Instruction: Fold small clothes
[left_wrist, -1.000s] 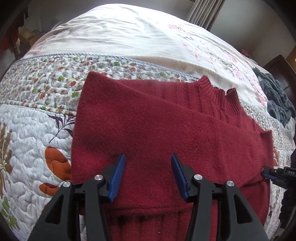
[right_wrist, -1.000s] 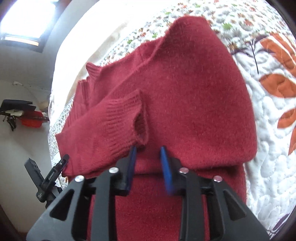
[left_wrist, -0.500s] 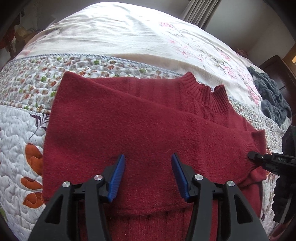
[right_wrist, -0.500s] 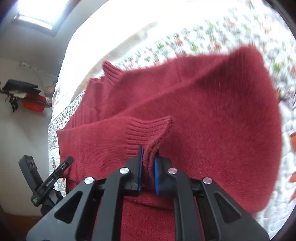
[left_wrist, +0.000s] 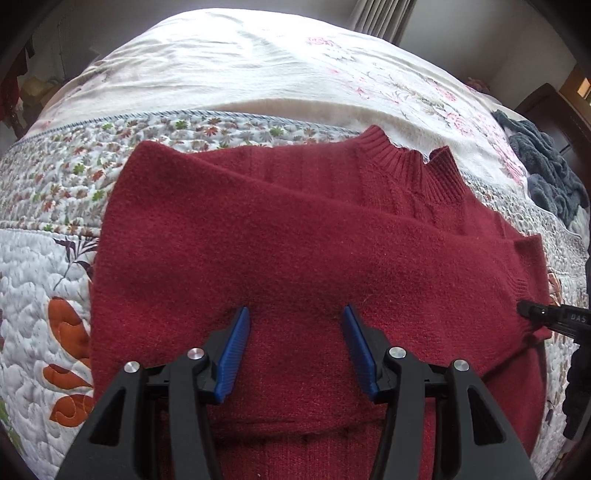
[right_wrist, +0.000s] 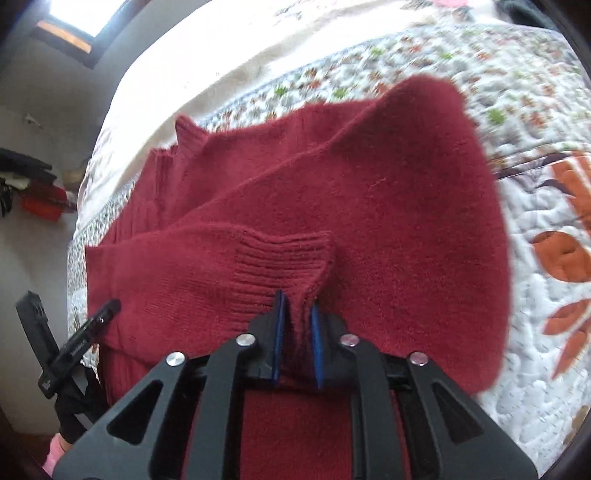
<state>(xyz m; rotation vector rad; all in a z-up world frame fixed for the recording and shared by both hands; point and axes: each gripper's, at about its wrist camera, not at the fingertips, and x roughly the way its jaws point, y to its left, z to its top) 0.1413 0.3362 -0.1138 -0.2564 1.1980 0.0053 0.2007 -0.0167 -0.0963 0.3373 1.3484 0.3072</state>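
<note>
1. Red sweater (left_wrist: 295, 251) lies flat on the quilted bedspread (left_wrist: 44, 229), filling the centre of the left wrist frame; ribbed collar (left_wrist: 417, 166) toward upper right; 1 sleeve already laid across the chest, so the fold looks partly done.
2. Ribbed cuff (right_wrist: 284, 266) sits at centre of the right wrist frame; right gripper (right_wrist: 297, 317) pinches its edge between the blue pads, jaws narrow with knit bunched between them; judged: held there to carry the sleeve end across the body.
3. Left gripper (left_wrist: 295, 332) hovers low at the frame's bottom centre over the sweater's middle; jaws wide, nothing between the pads; likely waiting to pin or take the next fold.
4. Frame blur at the right suggests motion.
5. Grey blanket (left_wrist: 543, 166) heaped at the far right edge, well apart from the sweater.
</note>
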